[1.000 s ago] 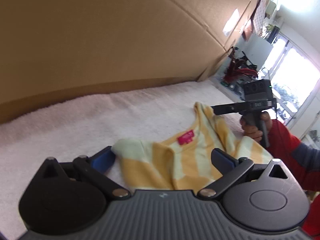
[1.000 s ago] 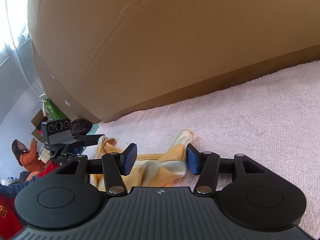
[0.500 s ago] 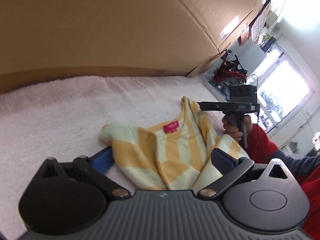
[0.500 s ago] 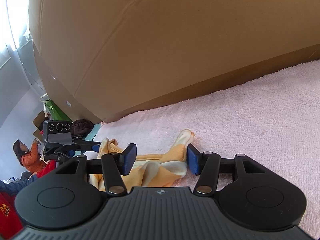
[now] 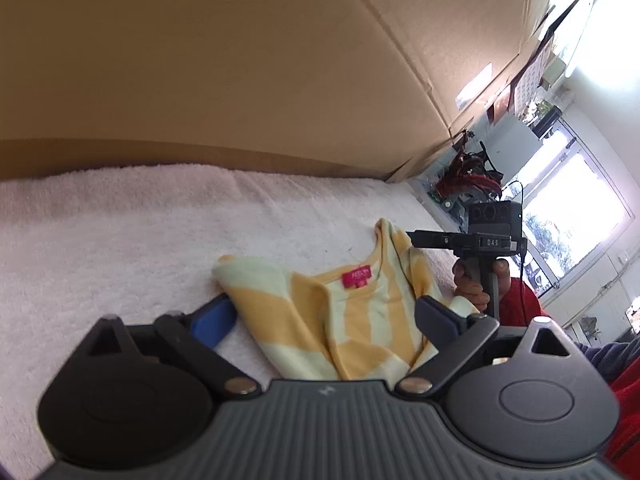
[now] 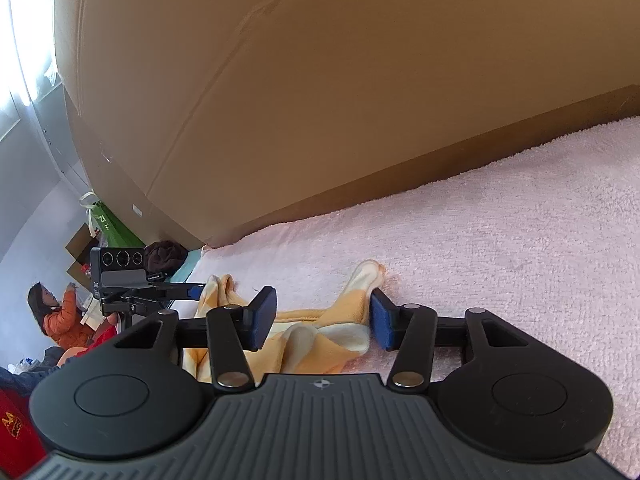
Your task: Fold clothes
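Note:
A yellow and pale-green striped shirt (image 5: 352, 320) with a pink neck label (image 5: 358, 276) lies crumpled on the pale pink towel (image 5: 120, 240). My left gripper (image 5: 324, 318) is open wide, and the shirt's near edge lies between its blue pads. In the right wrist view the shirt (image 6: 312, 340) lies between the fingers of my open right gripper (image 6: 322, 322), with one sleeve end (image 6: 368, 272) flat on the towel (image 6: 500, 248). From the left wrist view the right gripper (image 5: 416, 239) reaches the shirt's far raised edge, held by a hand (image 5: 472, 284).
A tall cardboard wall (image 5: 240, 80) runs along the far side of the towel. A window (image 5: 572, 220) and clutter stand beyond the towel's right end. A person in an orange jacket (image 6: 64, 316) and a green bag (image 6: 108, 224) are off its left end.
The left wrist view has swung, so the shirt now sits lower and more to the right between the left fingers. The right gripper has barely moved. Both stay open.

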Demonstrator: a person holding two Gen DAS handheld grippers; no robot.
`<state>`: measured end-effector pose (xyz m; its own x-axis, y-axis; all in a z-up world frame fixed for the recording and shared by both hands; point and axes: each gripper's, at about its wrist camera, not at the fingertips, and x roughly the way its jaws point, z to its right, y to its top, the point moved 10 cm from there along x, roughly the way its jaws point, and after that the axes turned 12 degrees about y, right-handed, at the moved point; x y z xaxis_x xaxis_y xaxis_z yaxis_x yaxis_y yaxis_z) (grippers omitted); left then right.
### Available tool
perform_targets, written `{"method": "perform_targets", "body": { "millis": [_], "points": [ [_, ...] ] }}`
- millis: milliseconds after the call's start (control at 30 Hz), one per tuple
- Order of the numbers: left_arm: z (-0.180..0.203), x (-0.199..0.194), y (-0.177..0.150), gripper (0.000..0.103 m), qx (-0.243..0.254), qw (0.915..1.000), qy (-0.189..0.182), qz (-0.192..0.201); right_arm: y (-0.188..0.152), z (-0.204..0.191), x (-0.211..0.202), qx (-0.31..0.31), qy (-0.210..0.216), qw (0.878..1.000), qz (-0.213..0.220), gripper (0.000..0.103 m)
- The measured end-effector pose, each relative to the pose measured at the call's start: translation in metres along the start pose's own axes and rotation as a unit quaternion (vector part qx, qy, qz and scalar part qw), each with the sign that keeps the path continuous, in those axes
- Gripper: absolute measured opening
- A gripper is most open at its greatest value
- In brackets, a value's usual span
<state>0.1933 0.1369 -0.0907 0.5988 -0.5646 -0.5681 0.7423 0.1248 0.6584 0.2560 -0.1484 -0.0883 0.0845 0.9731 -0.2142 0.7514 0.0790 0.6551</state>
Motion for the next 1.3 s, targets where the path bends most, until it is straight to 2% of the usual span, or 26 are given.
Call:
{"method": "perform_targets", "body": {
  "millis": [67, 133, 167, 233, 267, 333, 367, 400, 433, 533, 567, 600, 633, 667, 700, 733, 833, 900, 1033, 1100, 1300],
  "points": [
    [0.002, 0.002, 0.002, 0.086, 0.001, 1.0, -0.003, 0.005, 0.001, 0.003, -0.003, 0.014, 0.004, 1.0, 0.006, 0.045],
    [0.006, 0.002, 0.001, 0.075, 0.006, 0.9999, -0.009, 0.011, 0.002, 0.004, -0.005, 0.027, 0.011, 1.0, 0.004, 0.044],
    [0.006, 0.003, 0.0, 0.071, 0.011, 0.9999, 0.002, 0.012, 0.002, 0.004, -0.006, 0.034, 0.015, 0.999, 0.004, 0.042],
    [0.001, 0.005, -0.005, 0.045, 0.013, 0.9996, 0.024, 0.007, 0.003, 0.007, -0.009, 0.051, 0.021, 0.998, 0.004, 0.039],
    [0.0, 0.005, -0.005, 0.043, 0.01, 0.9996, 0.024, 0.007, 0.004, 0.007, -0.01, 0.057, 0.028, 0.998, 0.005, 0.04],
    [-0.002, 0.004, -0.005, 0.044, 0.003, 0.9998, 0.02, 0.007, 0.004, 0.006, -0.013, 0.066, 0.041, 0.997, 0.006, 0.044],
    [-0.003, 0.003, -0.005, 0.048, 0.0, 0.9998, 0.018, 0.007, 0.003, 0.003, -0.013, 0.058, 0.044, 0.997, 0.003, 0.052],
    [-0.005, 0.002, -0.005, 0.06, -0.004, 0.9998, 0.016, 0.007, 0.002, -0.001, -0.012, 0.05, 0.048, 0.998, 0.0, 0.061],
    [-0.005, 0.002, -0.005, 0.069, -0.008, 0.9999, 0.008, 0.007, 0.001, -0.004, -0.012, 0.042, 0.051, 0.998, -0.004, 0.062],
    [-0.005, 0.001, -0.003, 0.071, -0.004, 0.9997, 0.018, 0.018, -0.001, -0.006, -0.009, 0.02, 0.036, 0.999, -0.004, 0.06],
    [-0.006, 0.001, -0.002, 0.071, -0.001, 0.9992, 0.03, 0.025, -0.001, -0.004, -0.007, 0.013, 0.025, 1.0, -0.002, 0.055],
    [-0.008, 0.001, -0.001, 0.064, 0.001, 0.9986, 0.042, 0.032, -0.001, -0.001, -0.006, 0.009, 0.01, 1.0, -0.001, 0.045],
    [-0.008, 0.002, -0.001, 0.05, 0.006, 0.9981, 0.051, 0.034, 0.0, 0.003, -0.005, 0.015, -0.002, 1.0, -0.001, 0.04],
    [-0.007, 0.003, -0.001, 0.046, 0.012, 0.9975, 0.061, 0.034, 0.001, 0.008, -0.004, 0.022, -0.013, 1.0, -0.002, 0.026],
    [-0.007, 0.003, -0.001, 0.042, 0.017, 0.9968, 0.07, 0.035, 0.001, 0.013, -0.005, 0.034, -0.022, 0.999, -0.004, 0.007],
    [-0.006, 0.004, -0.001, 0.033, 0.023, 0.996, 0.079, 0.035, 0.0, 0.017, -0.005, 0.042, -0.03, 0.999, -0.006, 0.007],
    [-0.005, 0.005, -0.002, 0.016, 0.04, 0.9929, 0.106, 0.037, 0.0, 0.015, -0.006, 0.031, -0.034, 0.999, -0.007, 0.007],
    [-0.004, 0.006, -0.002, 0.013, 0.052, 0.9902, 0.124, 0.038, 0.003, 0.017, -0.007, 0.04, -0.03, 0.999, 0.001, 0.007],
    [0.013, 0.005, -0.006, 0.007, 0.114, 0.9735, 0.191, 0.056, 0.006, 0.011, -0.01, 0.048, -0.013, 0.999, 0.01, 0.007],
    [0.023, -0.002, -0.004, 0.007, 0.132, 0.9683, 0.201, 0.068, 0.009, 0.005, -0.013, 0.04, -0.012, 0.999, 0.014, 0.007],
    [0.042, -0.031, 0.006, 0.007, 0.151, 0.9644, 0.199, 0.088, 0.017, -0.044, -0.032, -0.01, 0.004, 1.0, 0.018, 0.007]
  ]
}}
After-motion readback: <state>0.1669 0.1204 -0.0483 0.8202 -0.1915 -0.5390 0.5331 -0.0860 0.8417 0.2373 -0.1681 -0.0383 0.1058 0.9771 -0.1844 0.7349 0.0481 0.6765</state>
